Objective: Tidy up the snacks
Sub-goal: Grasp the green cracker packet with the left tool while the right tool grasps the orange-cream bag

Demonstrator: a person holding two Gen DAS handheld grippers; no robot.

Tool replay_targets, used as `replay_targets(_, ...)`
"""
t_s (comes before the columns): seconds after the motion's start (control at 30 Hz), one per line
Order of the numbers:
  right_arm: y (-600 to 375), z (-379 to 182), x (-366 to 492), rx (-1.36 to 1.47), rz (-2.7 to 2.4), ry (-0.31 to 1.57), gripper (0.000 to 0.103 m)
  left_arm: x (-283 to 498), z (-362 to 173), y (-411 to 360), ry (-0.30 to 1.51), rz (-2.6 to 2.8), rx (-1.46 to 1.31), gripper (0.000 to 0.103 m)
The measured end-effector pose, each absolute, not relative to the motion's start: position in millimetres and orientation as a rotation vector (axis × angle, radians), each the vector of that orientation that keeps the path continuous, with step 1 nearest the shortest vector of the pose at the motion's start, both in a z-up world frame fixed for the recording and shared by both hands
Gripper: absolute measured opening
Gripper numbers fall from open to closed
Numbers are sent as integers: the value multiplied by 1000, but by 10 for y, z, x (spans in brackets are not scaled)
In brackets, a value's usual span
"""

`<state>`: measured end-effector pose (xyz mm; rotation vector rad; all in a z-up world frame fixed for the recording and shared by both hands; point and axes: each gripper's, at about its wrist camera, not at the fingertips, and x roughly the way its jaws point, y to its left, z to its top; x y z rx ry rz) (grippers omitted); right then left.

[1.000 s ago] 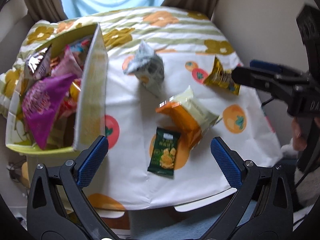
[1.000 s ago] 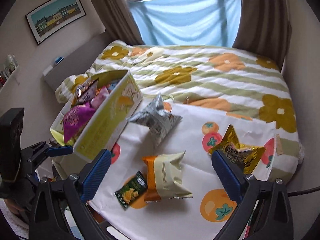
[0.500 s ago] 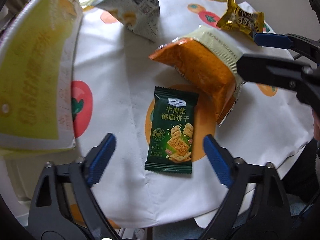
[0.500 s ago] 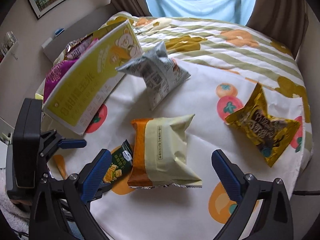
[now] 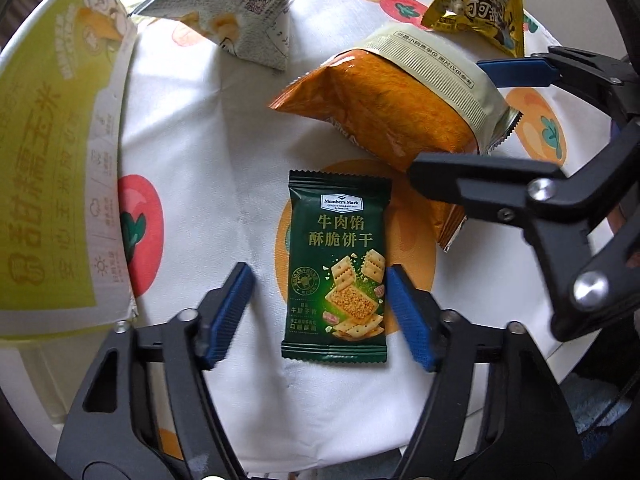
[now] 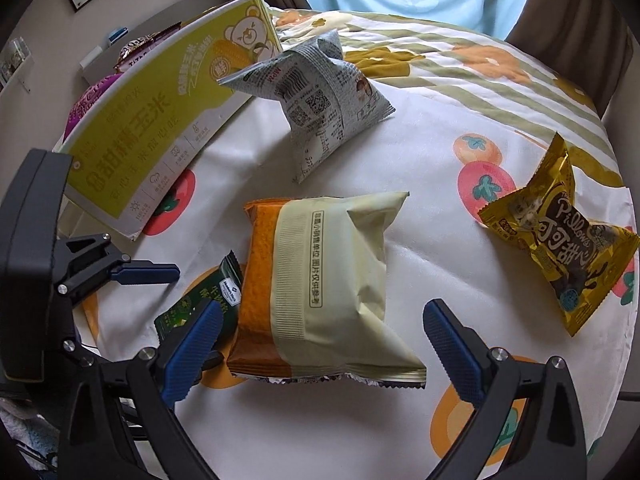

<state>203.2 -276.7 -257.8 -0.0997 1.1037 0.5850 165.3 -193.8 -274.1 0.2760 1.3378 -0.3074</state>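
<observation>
Below, from the left wrist: left gripper [image 5: 318, 312] straddling the green cracker packet [image 5: 337, 266] flat on the fruit-print cloth [image 5: 208, 128]; jaws closing, right pad at the packet's edge, left pad short of it, so nothing clamped yet; orange-and-cream bag [image 5: 394, 108] just beyond, right gripper [image 5: 456, 124] set across it; grey pouch [image 5: 240, 12] and gold packet [image 5: 478, 20] farther off; yellow box [image 5: 56, 168] along the left edge.

Next, from the right wrist: right gripper [image 6: 320, 344] spread wide on either side of the orange-and-cream bag [image 6: 328, 292], pads clear of it, gripping nothing; green cracker packet [image 6: 204, 300] touching the bag's left side; grey pouch [image 6: 320, 100] leaning by the yellow box [image 6: 160, 128], already holding purple bags; gold packet [image 6: 560, 236] well apart at right.

Judged roughly: partly done; four snacks left on the cloth, two about to be picked.
</observation>
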Motion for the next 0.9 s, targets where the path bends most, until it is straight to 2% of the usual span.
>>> replay_targets(0.07,-2748,-2595,2034,-112,593,1098,100,1676,-2728,-1909,1341,-304,272,54)
replay_targets(0.13,-2727,-2616,2045,-112,606,1097,100,1709,-2677,-1894,1343,-296,265,42)
replay_targets(0.4,-2590,-2690,2117,-123,617,1101,98,1685,-2659,-1877,1345,-297,265,41)
replay_targets(0.57,-2543,-2770,2152,-148,591,1133,84,1673,-2650,-1829,1354,-288,244,41)
replay_targets(0.63,-2555,-2770,2156,-150,580,1126,73,1674,-2641,-1805,1355,-285,234,41)
replay_targets(0.9,-2633,-2712,2142,-130,559,1126,67,1731,-2591,-1660,1353,-285,188,41)
